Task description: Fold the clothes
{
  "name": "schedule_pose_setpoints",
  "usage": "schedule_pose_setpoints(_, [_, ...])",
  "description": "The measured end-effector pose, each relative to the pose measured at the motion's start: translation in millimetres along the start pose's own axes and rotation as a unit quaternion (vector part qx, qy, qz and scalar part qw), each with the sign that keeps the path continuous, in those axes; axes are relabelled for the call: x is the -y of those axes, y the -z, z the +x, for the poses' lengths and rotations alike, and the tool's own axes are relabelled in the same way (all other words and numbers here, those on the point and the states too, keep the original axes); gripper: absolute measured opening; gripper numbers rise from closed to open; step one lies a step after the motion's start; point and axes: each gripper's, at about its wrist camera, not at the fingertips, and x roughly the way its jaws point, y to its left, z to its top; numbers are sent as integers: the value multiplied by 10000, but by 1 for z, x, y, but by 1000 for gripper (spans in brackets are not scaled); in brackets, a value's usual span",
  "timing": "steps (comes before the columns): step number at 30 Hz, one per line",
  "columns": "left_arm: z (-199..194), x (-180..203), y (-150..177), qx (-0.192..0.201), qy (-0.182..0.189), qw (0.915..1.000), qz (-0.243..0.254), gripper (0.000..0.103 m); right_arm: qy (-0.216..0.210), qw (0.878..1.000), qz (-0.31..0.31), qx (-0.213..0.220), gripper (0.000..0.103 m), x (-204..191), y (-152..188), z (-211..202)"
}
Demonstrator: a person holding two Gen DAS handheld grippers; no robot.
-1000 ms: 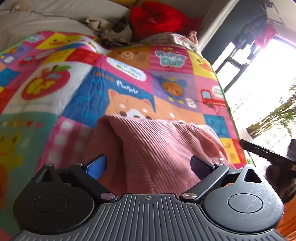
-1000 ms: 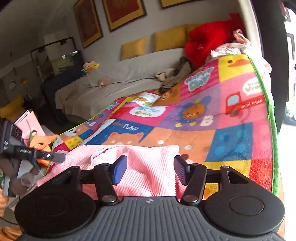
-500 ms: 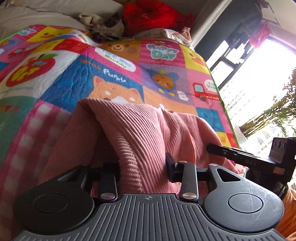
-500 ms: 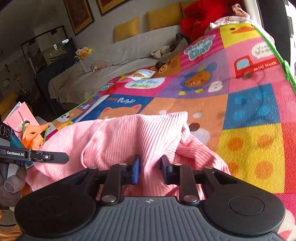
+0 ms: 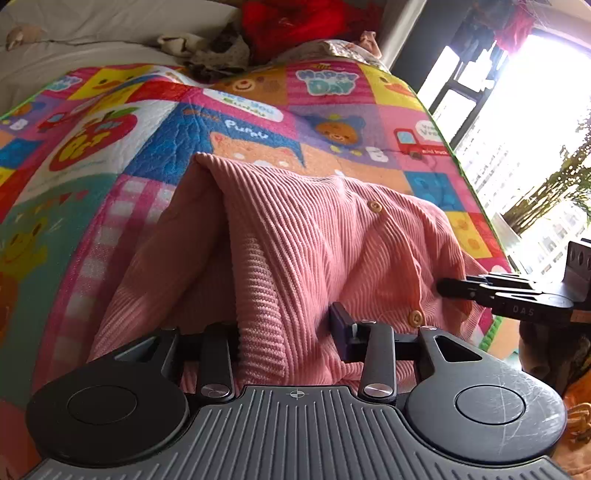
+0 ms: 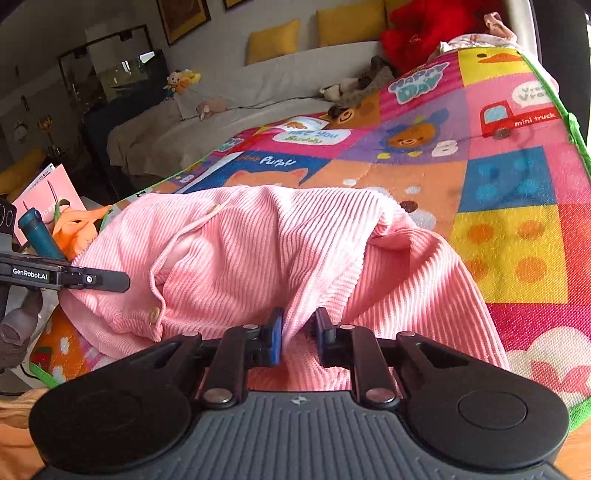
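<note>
A pink ribbed cardigan [image 5: 325,243] with small yellow buttons lies bunched on a bright patchwork play mat [image 5: 229,122], near its front edge. My left gripper [image 5: 284,328] is shut on a thick fold of the knit hem, and the cloth hides its left finger. In the right wrist view the same cardigan [image 6: 236,251] is lifted into a ridge, and my right gripper [image 6: 298,336] is shut on a pinch of its fabric. Each gripper shows in the other's view: the right gripper [image 5: 506,295] at the right edge, the left gripper [image 6: 66,277] at the left.
The play mat [image 6: 509,177] covers a bed-like surface with a green border. Red plush items [image 5: 295,22] and crumpled cloths [image 5: 207,48] lie at its far end. A pale sofa [image 6: 258,92] with yellow cushions stands beyond. A bright window [image 5: 524,110] is to the right.
Both grippers went from open over the flat cardigan to shut on its near edge. The fabric has since been lifted and pulled up into folds.
</note>
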Motion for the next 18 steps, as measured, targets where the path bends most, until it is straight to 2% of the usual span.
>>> schedule_pose_setpoints(2, [-8, 3, -6, 168, -9, 9998, 91, 49, 6, 10000, -36, 86, 26, 1, -7, -7])
schedule_pose_setpoints(4, [-16, 6, -13, 335, -18, 9993, 183, 60, 82, 9996, -61, 269, 36, 3, -16, -16])
schedule_pose_setpoints(6, [-25, 9, -19, 503, -27, 9984, 274, 63, 127, 9985, -23, 527, 45, 5, -26, -26])
schedule_pose_setpoints(8, [-29, 12, -26, 656, -32, 9973, 339, 67, 80, 9969, -8, 781, 46, 3, -37, -32])
schedule_pose_setpoints(10, [-21, 15, -33, 719, 44, 9970, 293, 67, 1, 9954, -104, 949, 49, -5, -44, -31])
schedule_pose_setpoints(11, [-16, 16, -34, 706, 132, 9971, 248, 67, -48, 9955, -173, 933, 53, -11, -45, -25])
schedule_pose_setpoints(14, [10, 21, -27, 427, 220, 9986, 241, 68, -181, 9967, -482, 636, 54, -29, -40, -1])
schedule_pose_setpoints(18, [24, 19, -7, 186, -70, 9986, 498, 69, 169, 9923, -1217, 154, 60, -50, -12, 31])
